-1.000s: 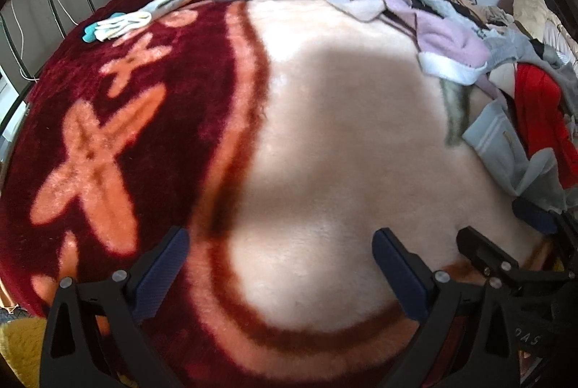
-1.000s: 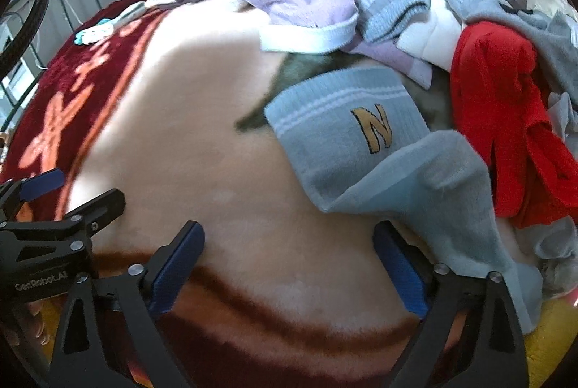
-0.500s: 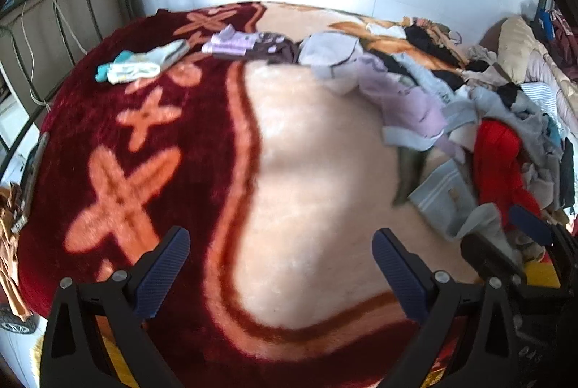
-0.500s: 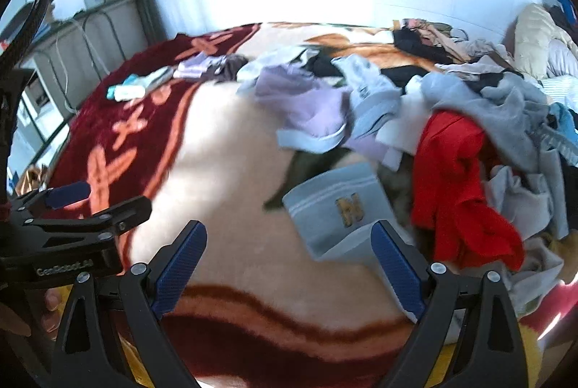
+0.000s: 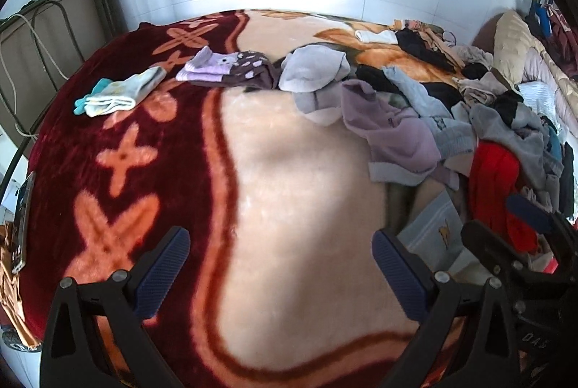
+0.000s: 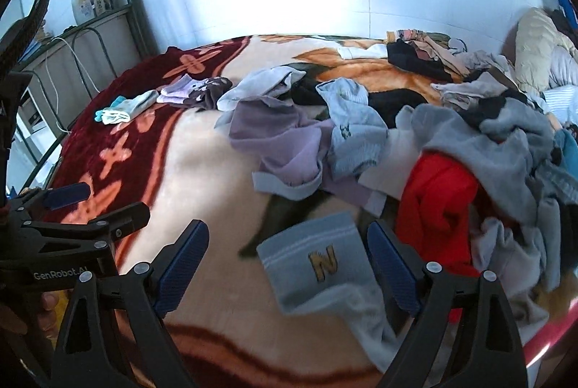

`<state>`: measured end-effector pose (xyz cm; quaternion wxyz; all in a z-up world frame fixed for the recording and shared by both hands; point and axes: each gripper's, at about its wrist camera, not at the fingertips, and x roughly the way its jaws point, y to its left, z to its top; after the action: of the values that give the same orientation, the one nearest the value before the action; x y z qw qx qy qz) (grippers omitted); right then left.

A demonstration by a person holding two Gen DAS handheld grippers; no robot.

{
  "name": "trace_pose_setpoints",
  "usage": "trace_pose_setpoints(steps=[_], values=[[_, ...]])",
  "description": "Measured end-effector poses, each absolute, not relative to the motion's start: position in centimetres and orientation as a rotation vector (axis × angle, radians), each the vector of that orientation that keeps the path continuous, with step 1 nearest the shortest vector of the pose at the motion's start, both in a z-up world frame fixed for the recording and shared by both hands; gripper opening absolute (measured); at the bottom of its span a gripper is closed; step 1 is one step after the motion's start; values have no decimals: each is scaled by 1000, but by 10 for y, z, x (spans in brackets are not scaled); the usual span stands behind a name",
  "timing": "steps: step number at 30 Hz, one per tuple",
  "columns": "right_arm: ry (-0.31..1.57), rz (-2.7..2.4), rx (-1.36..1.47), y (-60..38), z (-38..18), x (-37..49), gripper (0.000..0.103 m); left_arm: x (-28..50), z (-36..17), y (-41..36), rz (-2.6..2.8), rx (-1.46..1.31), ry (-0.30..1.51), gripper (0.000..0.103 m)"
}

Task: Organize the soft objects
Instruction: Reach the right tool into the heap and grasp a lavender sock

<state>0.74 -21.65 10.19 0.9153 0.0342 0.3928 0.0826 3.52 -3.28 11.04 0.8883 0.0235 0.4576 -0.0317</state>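
Socks and other soft things lie in a loose heap [image 5: 480, 120] along the right side of the bed, on a plush blanket [image 5: 289, 189] patterned in cream and dark red. From the left wrist view, the left gripper [image 5: 280, 270] has pulled up and back compared with a second ago: the blanket then filled the frame, and now the white wall and the whole bed top show. Its fingers stand wide apart over bare cream fleece, holding nothing. Far off on the red border sit two folded pairs, a pale one with teal toes [image 5: 119, 93] and a lilac-and-brown one [image 5: 224, 70], well apart from the heap. The right gripper's dark frame shows at the right edge, near a red garment [image 5: 498, 178]. From the right wrist view, the right gripper [image 6: 287, 267] has likewise lifted away; the grey-blue sock with an "N" [image 6: 318, 265], which loomed large a second ago, now looks smaller and lies between the spread fingers, untouched as far as I can see. Its long axis runs from the ribbed cuff, pointing up and left toward the far side of the bed, down to the foot end trailing toward the lower right. A lilac sock [image 6: 285, 142] rests just beyond it, and the left gripper is seen at the left edge.
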Motion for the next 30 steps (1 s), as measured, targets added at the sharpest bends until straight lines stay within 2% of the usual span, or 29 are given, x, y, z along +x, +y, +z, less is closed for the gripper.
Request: trace_pose_setpoints(steps=[4, 8, 13, 16, 19, 21, 22, 23, 27, 30], values=[[808, 172, 74, -217, 95, 32, 88, 53, 108, -36, -63, 60, 952, 103], [834, 172, 87, -218, 84, 59, 81, 66, 101, -36, -50, 61, 957, 103], [855, 163, 85, -217, 70, 84, 80, 76, 87, -29, -30, 47, 981, 103], [884, 181, 85, -216, 59, 96, 71, 78, 79, -24, -26, 32, 994, 103], [906, 188, 95, -215, 50, 104, 68, 78, 73, -19, -21, 31, 1002, 103], [915, 203, 114, -214, 47, 107, 61, 78, 70, -15, -12, 43, 1005, 103], [935, 221, 131, -213, 45, 109, 50, 77, 69, -14, -6, 46, 1007, 103], [970, 238, 153, -211, 42, 112, 35, 76, 68, -12, 1, 44, 1009, 103], [1025, 272, 225, -208, 42, 109, 21, 70, 71, -1, 16, 13, 1004, 103], [1035, 339, 281, -201, 47, 98, 19, 63, 74, 6, 25, 5, 1000, 103]])
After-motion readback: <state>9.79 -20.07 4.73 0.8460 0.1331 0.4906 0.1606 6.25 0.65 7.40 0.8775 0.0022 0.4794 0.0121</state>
